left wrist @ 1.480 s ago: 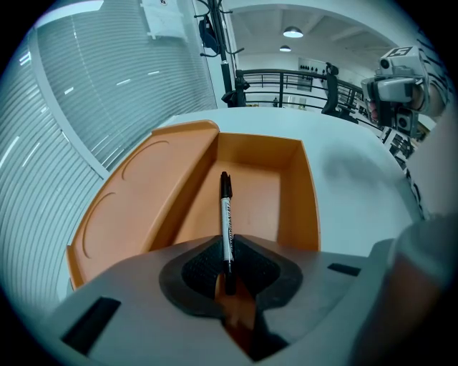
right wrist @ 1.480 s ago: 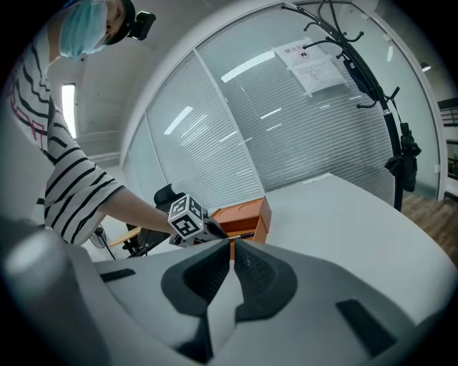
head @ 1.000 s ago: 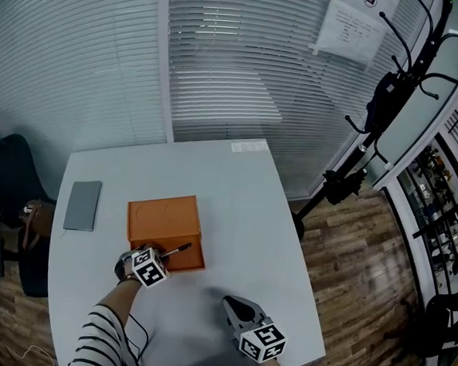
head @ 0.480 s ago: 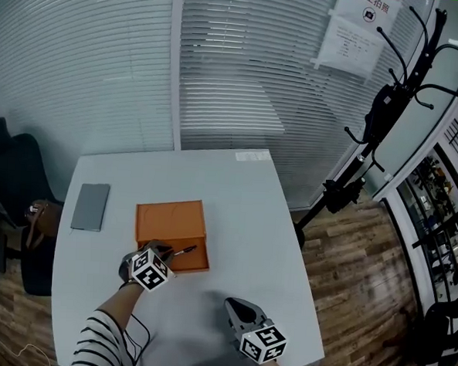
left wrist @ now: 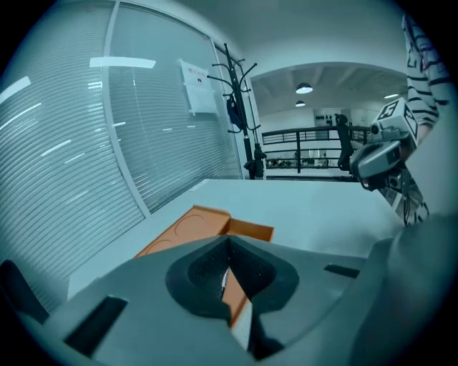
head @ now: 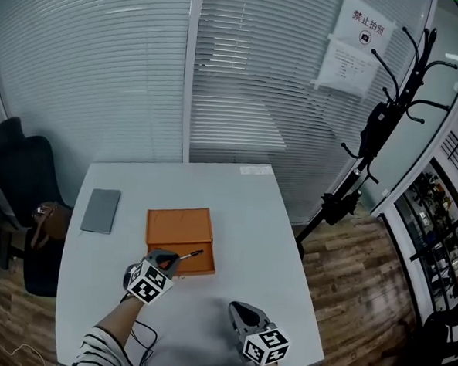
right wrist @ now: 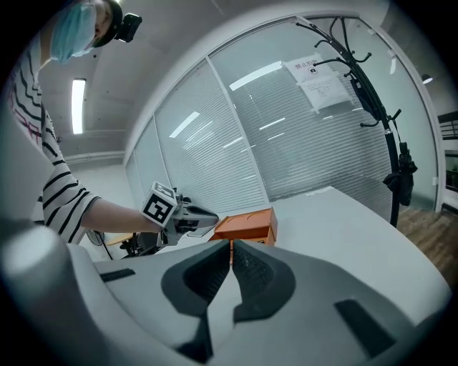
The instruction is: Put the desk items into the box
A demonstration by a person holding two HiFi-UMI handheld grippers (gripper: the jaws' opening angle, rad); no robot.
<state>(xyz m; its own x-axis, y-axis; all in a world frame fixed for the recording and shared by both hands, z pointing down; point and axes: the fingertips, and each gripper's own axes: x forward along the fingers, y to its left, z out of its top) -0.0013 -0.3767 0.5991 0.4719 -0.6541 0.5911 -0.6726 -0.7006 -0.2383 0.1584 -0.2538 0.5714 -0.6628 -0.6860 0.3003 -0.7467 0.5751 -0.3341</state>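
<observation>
An orange box lies in the middle of the white desk; its far part is a flat panel with round marks, its near part looks like an open tray. My left gripper hovers at the box's near edge, shut on a thin dark pen that points right over the tray. In the left gripper view the pen shows as a sliver between the closed jaws, with the box just ahead. My right gripper rests near the desk's front edge, shut on nothing. It sees the box and the left gripper.
A grey notebook lies at the desk's left side. A dark chair stands left of the desk, and a black coat rack stands beyond its right edge. Window blinds run behind the desk.
The head view has swung, so everything sits lower and more to the right in the picture. My left gripper keeps the pen at the box's near edge. The right gripper has barely moved.
</observation>
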